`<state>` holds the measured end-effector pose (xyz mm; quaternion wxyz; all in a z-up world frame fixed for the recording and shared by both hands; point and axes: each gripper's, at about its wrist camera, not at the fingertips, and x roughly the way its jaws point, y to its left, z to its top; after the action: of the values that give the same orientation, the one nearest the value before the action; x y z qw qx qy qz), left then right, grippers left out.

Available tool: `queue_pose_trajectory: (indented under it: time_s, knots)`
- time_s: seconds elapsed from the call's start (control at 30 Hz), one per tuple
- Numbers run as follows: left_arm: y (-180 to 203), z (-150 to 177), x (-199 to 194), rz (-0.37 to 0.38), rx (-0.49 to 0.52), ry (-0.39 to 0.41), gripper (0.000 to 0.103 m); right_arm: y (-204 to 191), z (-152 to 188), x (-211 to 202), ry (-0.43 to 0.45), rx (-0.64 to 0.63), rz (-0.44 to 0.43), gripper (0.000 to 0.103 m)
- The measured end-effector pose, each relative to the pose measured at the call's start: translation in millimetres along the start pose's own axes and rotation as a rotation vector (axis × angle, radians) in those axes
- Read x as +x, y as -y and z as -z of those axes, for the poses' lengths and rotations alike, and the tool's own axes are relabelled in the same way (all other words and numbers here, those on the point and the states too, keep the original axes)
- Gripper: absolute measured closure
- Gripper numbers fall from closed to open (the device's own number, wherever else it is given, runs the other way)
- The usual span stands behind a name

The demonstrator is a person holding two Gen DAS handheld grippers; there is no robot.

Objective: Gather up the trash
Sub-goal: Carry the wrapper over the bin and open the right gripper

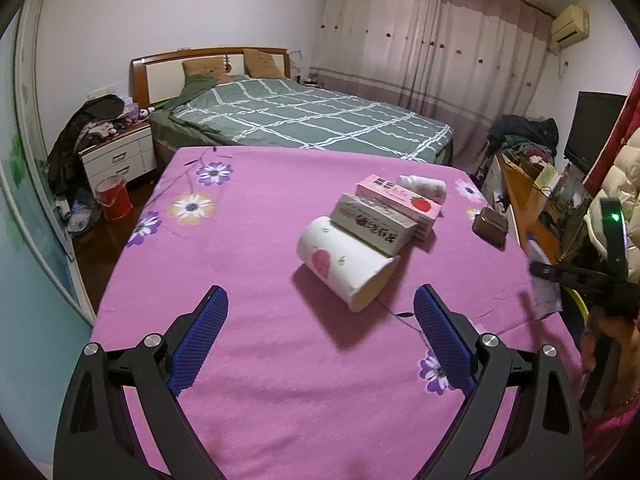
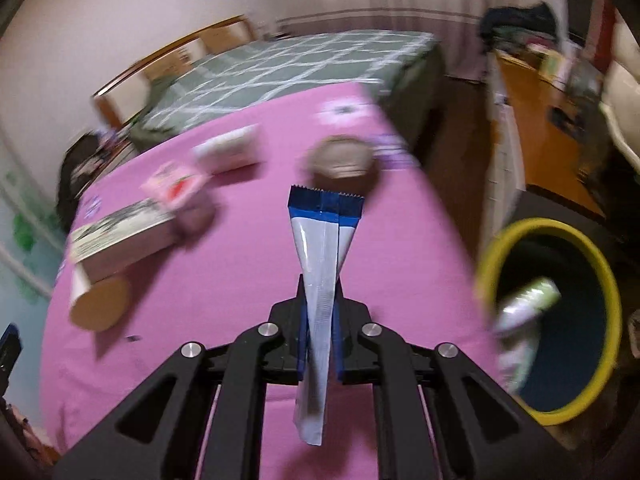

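Note:
My left gripper (image 1: 320,316) is open and empty above the pink cloth, just short of a white paper cup (image 1: 344,266) lying on its side. Behind the cup lie a beige box (image 1: 374,222), a pink strawberry box (image 1: 400,198) and a small white bottle (image 1: 424,186). My right gripper (image 2: 320,320) is shut on a white and blue sachet (image 2: 322,264) that sticks out past the fingers. A yellow-rimmed bin (image 2: 560,320) stands to its right, off the table edge, with a wrapper (image 2: 528,304) over it. The right wrist view is blurred.
A brown round tin (image 2: 342,162) sits near the table's far right edge; it also shows in the left wrist view (image 1: 490,226). A bed (image 1: 304,120) stands behind the table, a nightstand (image 1: 118,156) and red bucket (image 1: 114,198) at the left, a cluttered desk (image 1: 532,200) at the right.

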<state>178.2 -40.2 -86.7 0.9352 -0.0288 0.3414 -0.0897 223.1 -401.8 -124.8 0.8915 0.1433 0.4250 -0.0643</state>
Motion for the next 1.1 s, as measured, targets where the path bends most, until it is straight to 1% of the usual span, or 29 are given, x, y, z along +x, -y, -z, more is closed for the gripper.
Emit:
queue_pose_trajectory:
  time_s: [0.03, 0.1, 0.2, 0.3, 0.37, 0.4, 0.43, 0.5, 0.6, 0.73, 0.83, 1.0, 1.1]
  knots:
    - [3, -1, 4, 0.007, 0.002, -0.005, 0.010, 23, -2, -3, 0.007, 0.037, 0.032, 0.093]
    - [12, -4, 12, 0.016, 0.010, -0.016, 0.010, 55, -3, -5, 0.015, 0.092, 0.083, 0.093]
    - [23, -6, 21, 0.026, 0.028, -0.027, 0.010, 115, -2, -9, 0.017, 0.184, 0.194, 0.093]
    - [31, -10, 29, 0.035, 0.040, -0.038, 0.010, 151, 2, -4, 0.000, 0.237, 0.254, 0.091]
    - [36, -14, 34, 0.043, 0.045, -0.046, 0.010, 173, 6, 1, -0.022, 0.266, 0.313, 0.091]
    - [39, -15, 38, 0.045, 0.050, -0.049, 0.010, 181, 9, 1, -0.028, 0.277, 0.326, 0.088]
    - [43, -17, 41, 0.046, 0.057, -0.053, 0.010, 190, 11, 3, -0.035, 0.297, 0.336, 0.081]
    - [47, -18, 46, 0.046, 0.066, -0.059, 0.010, 199, 14, 3, -0.033, 0.318, 0.344, 0.074]
    - [52, -20, 57, 0.048, 0.079, -0.079, 0.010, 203, 15, 7, -0.031, 0.326, 0.339, 0.073]
    - [52, -24, 72, 0.031, 0.086, -0.092, 0.010, 200, 12, 15, -0.038, 0.315, 0.316, 0.072]
    - [49, -24, 84, 0.000, 0.090, -0.112, 0.010, 196, 9, 23, -0.046, 0.307, 0.299, 0.072]
    - [42, -15, 101, -0.065, 0.089, -0.149, 0.010, 190, 5, 31, -0.053, 0.301, 0.272, 0.072]
    - [37, -10, 105, -0.083, 0.084, -0.164, 0.010, 187, 3, 35, -0.057, 0.295, 0.264, 0.072]
